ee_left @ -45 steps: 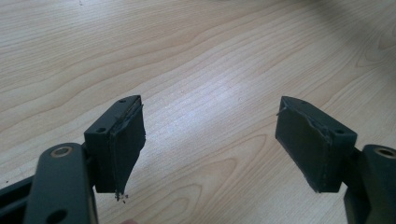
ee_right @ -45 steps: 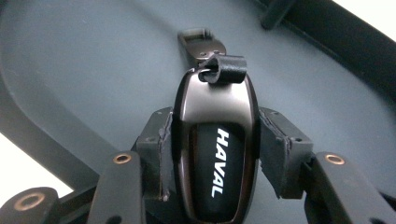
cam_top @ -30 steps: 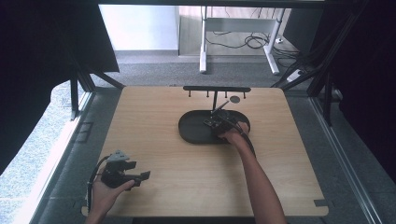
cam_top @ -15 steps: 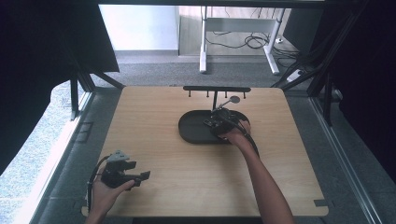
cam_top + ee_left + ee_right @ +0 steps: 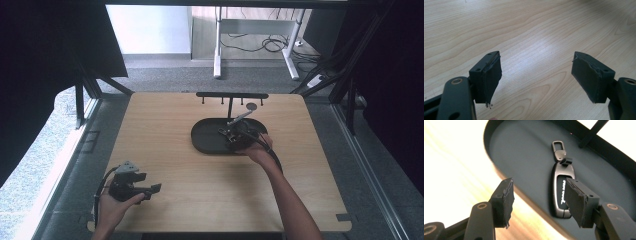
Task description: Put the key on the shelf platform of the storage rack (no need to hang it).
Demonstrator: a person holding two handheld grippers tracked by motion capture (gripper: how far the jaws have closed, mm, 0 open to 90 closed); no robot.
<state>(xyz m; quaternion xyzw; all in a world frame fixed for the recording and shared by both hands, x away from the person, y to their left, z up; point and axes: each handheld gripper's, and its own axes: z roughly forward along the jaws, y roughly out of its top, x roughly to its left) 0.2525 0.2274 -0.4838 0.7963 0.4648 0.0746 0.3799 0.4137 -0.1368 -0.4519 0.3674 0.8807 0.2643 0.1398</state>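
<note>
Fingers [image 5: 577,202] of the right gripper [image 5: 541,202] stand apart with nothing between them, poised just above the near edge of the black oval tray [image 5: 524,152]; the right-hand pad overlaps the lower part of the key fob [image 5: 562,187] in the right gripper view, but contact cannot be confirmed from this angle. The key fob lies flat on the tray floor, right of centre in that view, long axis pointing away from the gripper, with a small metal clip [image 5: 558,147] at its far end. In the high view the right gripper [image 5: 239,135] sits over the tray [image 5: 205,142] at mid-table, below the black hook rack [image 5: 231,95]. The left gripper [image 5: 536,77] has its fingers wide apart over bare table [image 5: 529,30], near the front left corner in the high view [image 5: 131,184], idle. Handling judgement: the fob looks rigid, compact and light, with a smooth dark shell and metal-looking rim, so probably slippery against the pads and low-profile against the tray floor. Best hold is likely across the narrow width of the body at its middle, pads on the two long sides; the clip end is small, hinged and apt to swing. The tray's raised rim may limit a shallow approach, so a steeper descent seems called for.
</note>
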